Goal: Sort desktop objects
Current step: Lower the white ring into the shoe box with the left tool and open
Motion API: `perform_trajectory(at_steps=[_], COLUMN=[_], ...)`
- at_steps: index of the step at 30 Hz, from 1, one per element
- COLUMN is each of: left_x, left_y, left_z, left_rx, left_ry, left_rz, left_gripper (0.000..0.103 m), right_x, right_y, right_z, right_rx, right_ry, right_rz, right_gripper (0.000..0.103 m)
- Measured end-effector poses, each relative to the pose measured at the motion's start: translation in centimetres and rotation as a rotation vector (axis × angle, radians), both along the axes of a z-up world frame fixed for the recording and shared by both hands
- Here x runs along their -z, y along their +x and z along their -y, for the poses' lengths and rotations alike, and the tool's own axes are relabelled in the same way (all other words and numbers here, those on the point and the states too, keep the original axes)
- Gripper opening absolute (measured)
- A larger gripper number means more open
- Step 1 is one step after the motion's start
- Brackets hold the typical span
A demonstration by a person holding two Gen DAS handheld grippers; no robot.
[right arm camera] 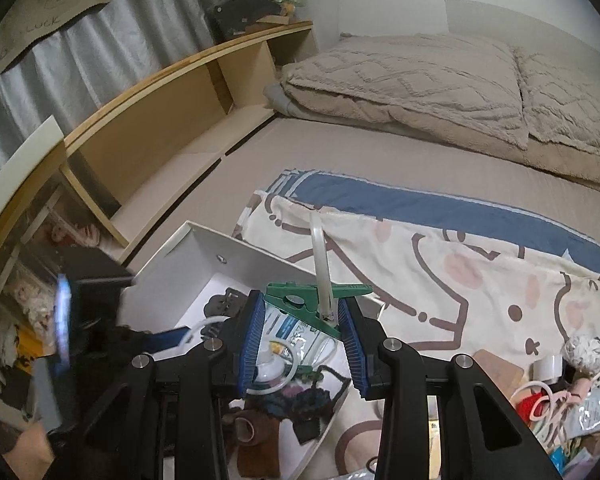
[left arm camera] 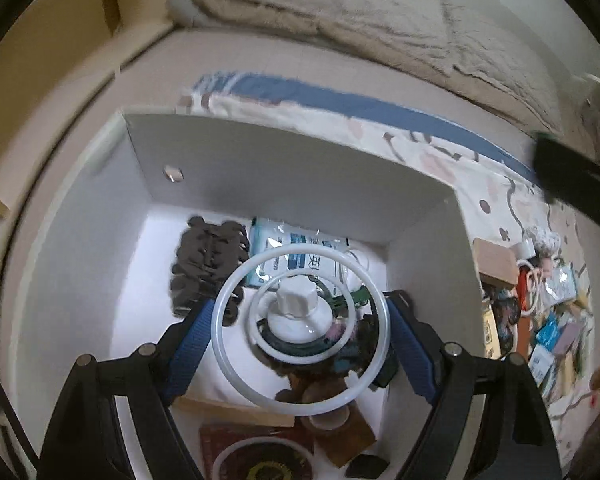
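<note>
My left gripper point(left arm camera: 302, 306) hangs over an open white box point(left arm camera: 280, 168) with a large translucent white ring point(left arm camera: 220, 320) clamped between its blue pads point(left arm camera: 190, 344). Inside the box lie a dark brown knitted item point(left arm camera: 206, 264), a pack of wipes point(left arm camera: 296, 256), a white cap point(left arm camera: 294, 300) inside a smaller ring, and other small things. My right gripper point(right arm camera: 300, 300) is shut on a green clip point(right arm camera: 296, 294) at the box's right edge point(right arm camera: 204, 248). A pale translucent band point(right arm camera: 320, 256) stands up from the clip. The left gripper point(right arm camera: 62, 316) shows blurred at the left of the right wrist view.
The box sits on a bed beside a cream patterned cloth point(right arm camera: 460, 280) with a blue border. A heap of mixed small objects point(right arm camera: 560, 400) lies to the right on the cloth. Beige bedding point(right arm camera: 420, 80) lies beyond, and a wooden shelf point(right arm camera: 160, 112) runs along the left.
</note>
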State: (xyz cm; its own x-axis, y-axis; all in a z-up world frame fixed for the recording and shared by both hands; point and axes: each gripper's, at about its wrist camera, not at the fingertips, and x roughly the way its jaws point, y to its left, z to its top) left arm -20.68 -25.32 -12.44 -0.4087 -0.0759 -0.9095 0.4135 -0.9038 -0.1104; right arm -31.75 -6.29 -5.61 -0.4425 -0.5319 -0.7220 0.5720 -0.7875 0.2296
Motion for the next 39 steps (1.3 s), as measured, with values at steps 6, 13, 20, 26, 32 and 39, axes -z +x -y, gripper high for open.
perform_trajectory(at_steps=[6, 13, 20, 26, 32, 39], left_x=[2.4, 3.4, 4.5, 5.3, 5.9, 3.4], left_y=[-1.2, -2.1, -2.7, -2.8, -2.3, -0.6], left_z=[1.7, 1.9, 1.5, 1.6, 2.3, 2.5], left_rx=[-0.058, -0.085, -0.079, -0.087, -0.111, -0.111], left_ry=[0.148, 0.162, 0.161, 0.185, 0.239, 0.236], left_rz=[0.084, 0.145, 0.182, 0.209, 0.219, 0.157], left_gripper=[0.085, 0.085, 0.085, 0.085, 0.085, 0.085], right_x=[0.2, 0.9, 1.3, 1.6, 1.4, 1.1], right_y=[-0.7, -1.1, -1.0, -0.8, -0.6, -1.0], right_z=[-0.5, -1.0, -0.8, -0.4, -0.1, -0.4], right_rx=[0.009, 0.01, 0.0, -0.012, -0.026, -0.016], right_ry=[-0.004, 0.008, 0.027, 0.045, 0.048, 0.024], right_rz=[0.001, 0.013, 0.015, 0.014, 0.007, 0.009], right_gripper=[0.039, 0.039, 0.039, 0.039, 0.039, 0.039])
